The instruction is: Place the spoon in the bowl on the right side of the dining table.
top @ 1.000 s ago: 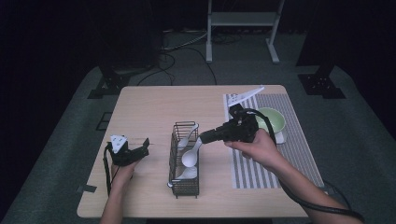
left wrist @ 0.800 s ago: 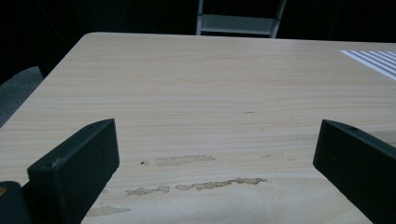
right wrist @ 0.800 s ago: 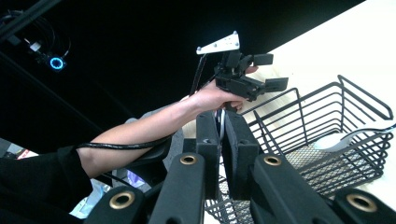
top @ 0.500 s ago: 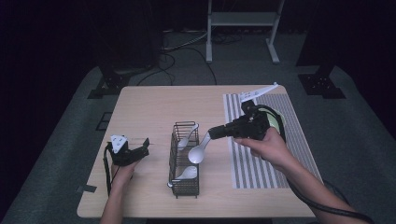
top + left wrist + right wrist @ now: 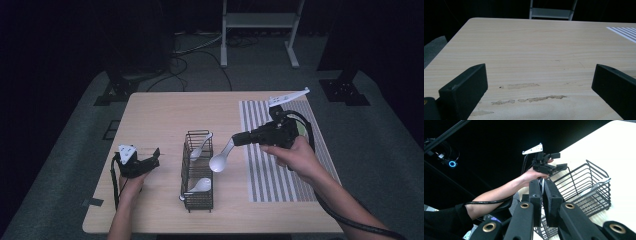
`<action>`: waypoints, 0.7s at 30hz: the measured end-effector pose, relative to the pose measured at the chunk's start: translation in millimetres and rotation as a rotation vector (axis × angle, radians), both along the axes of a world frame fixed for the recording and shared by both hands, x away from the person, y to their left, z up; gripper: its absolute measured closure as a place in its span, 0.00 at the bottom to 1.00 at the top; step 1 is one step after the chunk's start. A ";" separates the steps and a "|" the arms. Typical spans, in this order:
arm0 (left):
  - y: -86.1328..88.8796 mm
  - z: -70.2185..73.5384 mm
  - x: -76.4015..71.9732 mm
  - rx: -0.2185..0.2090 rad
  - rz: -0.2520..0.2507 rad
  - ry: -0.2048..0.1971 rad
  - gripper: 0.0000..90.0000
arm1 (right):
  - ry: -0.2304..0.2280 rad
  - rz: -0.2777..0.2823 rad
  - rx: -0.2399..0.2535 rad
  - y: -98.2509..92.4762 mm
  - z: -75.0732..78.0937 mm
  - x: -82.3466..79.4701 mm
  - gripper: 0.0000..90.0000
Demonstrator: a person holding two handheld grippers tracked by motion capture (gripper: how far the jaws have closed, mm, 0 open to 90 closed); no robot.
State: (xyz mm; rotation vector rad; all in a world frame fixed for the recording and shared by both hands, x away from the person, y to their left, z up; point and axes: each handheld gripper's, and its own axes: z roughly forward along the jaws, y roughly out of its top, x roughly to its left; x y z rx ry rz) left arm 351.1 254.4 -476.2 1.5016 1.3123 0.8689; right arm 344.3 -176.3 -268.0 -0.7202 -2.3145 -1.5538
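My right gripper (image 5: 236, 140) is shut on the handle of a white spoon (image 5: 220, 160), which hangs bowl-down just right of a black wire basket (image 5: 199, 200). In the right gripper view the jaws (image 5: 542, 188) press together on a thin white strip. Inside the basket lie two more white spoons, one leaning at the far end (image 5: 200, 147) and one near the front (image 5: 199, 186). My left gripper (image 5: 151, 159) rests on the table left of the basket. Its jaws (image 5: 539, 75) stand wide apart over bare wood.
A grey striped mat (image 5: 272, 175) covers the right part of the wooden table (image 5: 170, 115), under my right hand. In the right gripper view the basket (image 5: 589, 195) and the other hand's gripper (image 5: 547, 166) lie ahead. Dark floor surrounds the table; a metal stand (image 5: 257, 20) is behind it.
My right gripper has carried the white spoon to the right, from above the basket to just beside it. The left hand has not moved.
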 end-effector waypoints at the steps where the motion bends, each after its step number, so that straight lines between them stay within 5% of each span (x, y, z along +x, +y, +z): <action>1: 0.0 0.0 0.0 0.001 -0.001 0.000 0.00 | 0.001 -0.004 0.000 -1.9 -0.3 0.1 0.95; 21: -0.1 0.0 -0.2 0.001 0.001 -0.001 0.00 | 0.025 -0.066 0.002 -31.0 -12.2 2.9 0.95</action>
